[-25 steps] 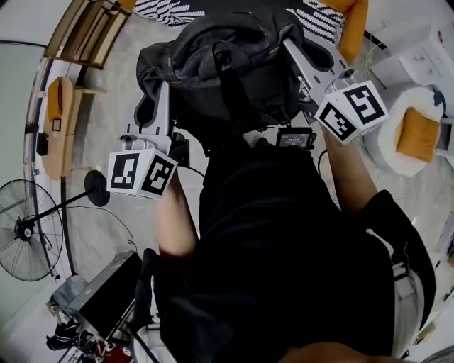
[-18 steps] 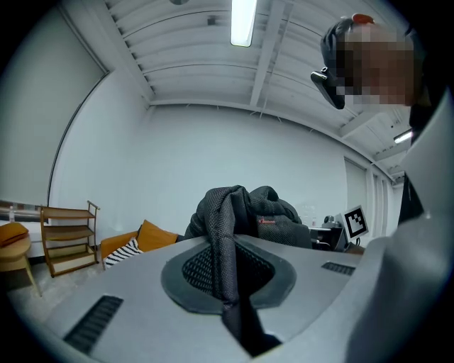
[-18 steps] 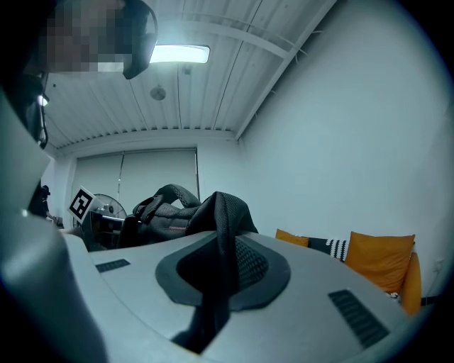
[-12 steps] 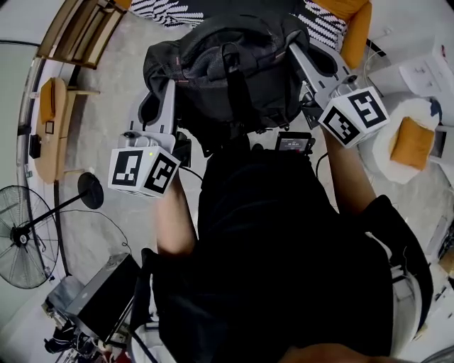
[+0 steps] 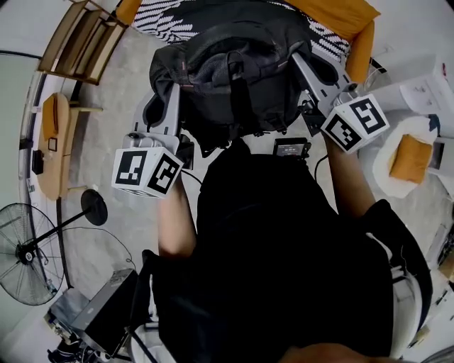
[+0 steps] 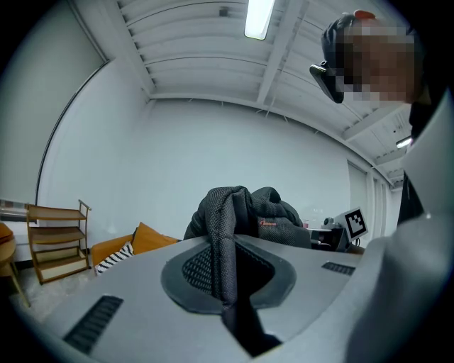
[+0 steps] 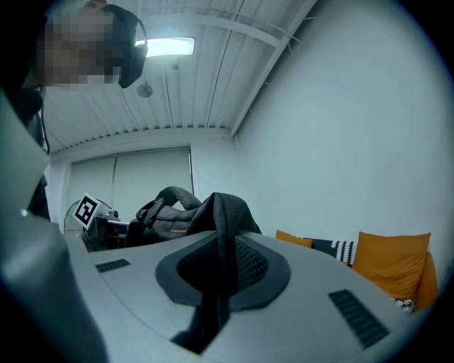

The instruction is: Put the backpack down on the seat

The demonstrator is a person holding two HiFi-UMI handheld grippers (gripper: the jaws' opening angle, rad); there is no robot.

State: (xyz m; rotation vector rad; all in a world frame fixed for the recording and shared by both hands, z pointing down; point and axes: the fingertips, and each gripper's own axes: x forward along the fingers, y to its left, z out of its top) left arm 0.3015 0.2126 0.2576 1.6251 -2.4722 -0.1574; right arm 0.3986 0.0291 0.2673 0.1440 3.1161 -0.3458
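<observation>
Head view: the backpack (image 5: pixel 234 78) is held aloft ahead of the person's chest, at 12 o'clock in the frame. The left gripper (image 5: pixel 169 96) takes its 9 o'clock side and the right gripper (image 5: pixel 301 64) its 3 o'clock side. Support from both sides keeps the load level. The seat (image 5: pixel 340 14), an orange-cushioned sofa with a striped pillow (image 5: pixel 167 8), lies beyond the bag at 12 o'clock. In my judgement the bag is not yet resting on it.

Left gripper view: the fingers (image 6: pixel 120 291) are clenched on a mesh strap (image 6: pixel 221 241) that runs up to the bag body. Holding by the strap leaves the bag's underside free for setting down.

Right gripper view: the fingers (image 7: pixel 319 283) are likewise clamped on the second strap (image 7: pixel 220 248). The seat cushions show at 3 o'clock. Assessment: carrying stage, set-down outstanding.
</observation>
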